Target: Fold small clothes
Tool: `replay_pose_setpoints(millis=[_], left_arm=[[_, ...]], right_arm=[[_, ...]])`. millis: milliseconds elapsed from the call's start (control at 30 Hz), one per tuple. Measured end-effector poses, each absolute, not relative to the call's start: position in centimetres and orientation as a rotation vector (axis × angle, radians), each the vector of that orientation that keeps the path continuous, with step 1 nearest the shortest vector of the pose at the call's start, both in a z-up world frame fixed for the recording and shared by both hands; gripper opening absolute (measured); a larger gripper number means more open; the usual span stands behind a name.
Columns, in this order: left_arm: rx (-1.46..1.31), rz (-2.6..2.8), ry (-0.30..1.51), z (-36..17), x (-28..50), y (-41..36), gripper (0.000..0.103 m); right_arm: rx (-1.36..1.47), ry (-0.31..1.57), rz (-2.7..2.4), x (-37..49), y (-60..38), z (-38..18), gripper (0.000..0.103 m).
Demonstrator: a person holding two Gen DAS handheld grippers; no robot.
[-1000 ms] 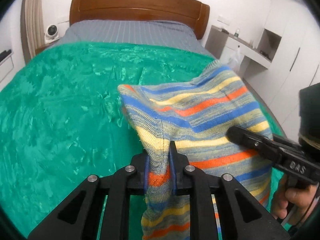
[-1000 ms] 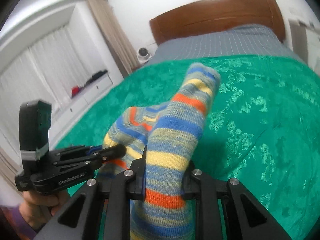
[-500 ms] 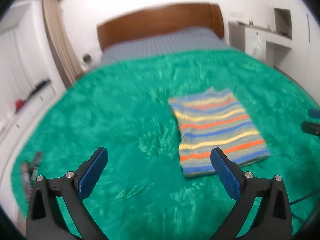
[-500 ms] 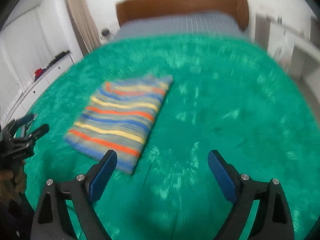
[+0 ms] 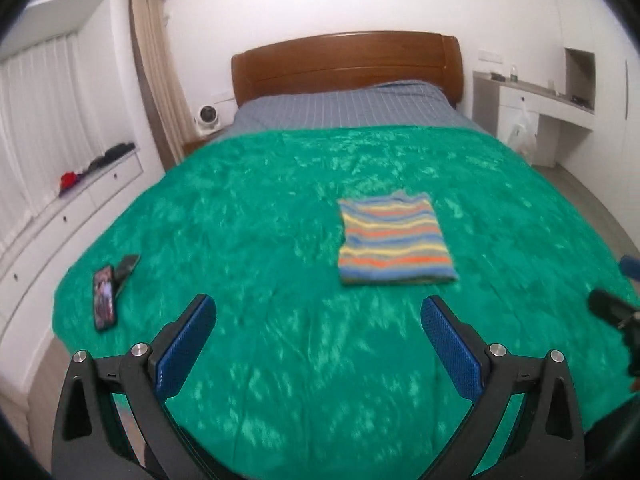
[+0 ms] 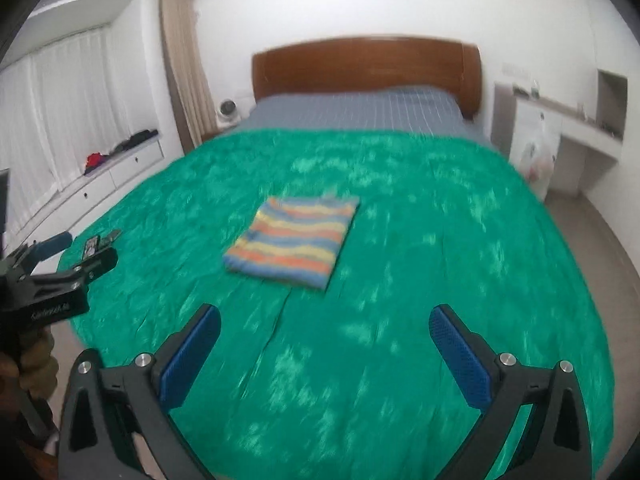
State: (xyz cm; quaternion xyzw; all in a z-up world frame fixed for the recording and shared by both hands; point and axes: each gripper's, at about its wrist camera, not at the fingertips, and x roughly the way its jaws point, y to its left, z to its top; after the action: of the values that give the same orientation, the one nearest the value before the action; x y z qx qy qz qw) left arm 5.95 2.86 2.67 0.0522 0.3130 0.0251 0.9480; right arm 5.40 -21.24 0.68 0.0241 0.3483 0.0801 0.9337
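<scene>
Ahead of both tools, well out past their tips, the striped garment [image 5: 394,240] is lying folded into a flat, neat rectangle on the green blanket [image 5: 280,360] that is covering most of the bed — bands of blue, yellow and orange running across it. Nothing is touching it.

From the left tool [image 5: 318,344], the garment is sitting ahead and a little to the right. Its jaws have just been opening and are now standing spread wide, blue pads [image 5: 186,346] facing each other with only blanket showing between them — nothing gripped. Off to that tool's left, near the blanket's edge, a phone [image 5: 104,298] and a dark remote-like object [image 5: 126,268] are lying side by side.

From the right tool [image 6: 324,352], the garment [image 6: 292,248] is sitting ahead and slightly to the left. Its jaws have also just been opening and are gaping wide, empty, with blanket [image 6: 400,360] between the pads. At the far left of that view the left tool [image 6: 70,254] is showing, a hand [image 6: 34,364] wrapped round its grip.

Beyond the garment, farther from both tools, grey striped bedding [image 5: 352,106] is meeting a wooden headboard [image 5: 344,64].
</scene>
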Motion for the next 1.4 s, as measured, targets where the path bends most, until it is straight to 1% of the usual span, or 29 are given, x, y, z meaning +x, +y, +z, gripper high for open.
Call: replay_pose_setpoints(millis=[200,433,833,1400], left_arm=[[0.162,0.021,0.654,2.6,3.3,1.5,0.103],[0.133,-0.042,0.681,3.3,0.9,1.5,0.103],[0.061,-0.012,0.691,4.8,0.8,2.8,0.103],[0.053,0.036,0.663,5.2,0.9,2.8,0.103]], right_arm=[[0.007,0.772,0.128,3.2,-19.7,0.7,0.103],[-0.014,0.757,0.113,1.2,-18.5,2.8,0.103],[-0.045,0.721,0.137,0.4,-16.6,4.7,0.103],[-0.017,0.729,0.119,0.9,-17.5,4.8,0.103]])
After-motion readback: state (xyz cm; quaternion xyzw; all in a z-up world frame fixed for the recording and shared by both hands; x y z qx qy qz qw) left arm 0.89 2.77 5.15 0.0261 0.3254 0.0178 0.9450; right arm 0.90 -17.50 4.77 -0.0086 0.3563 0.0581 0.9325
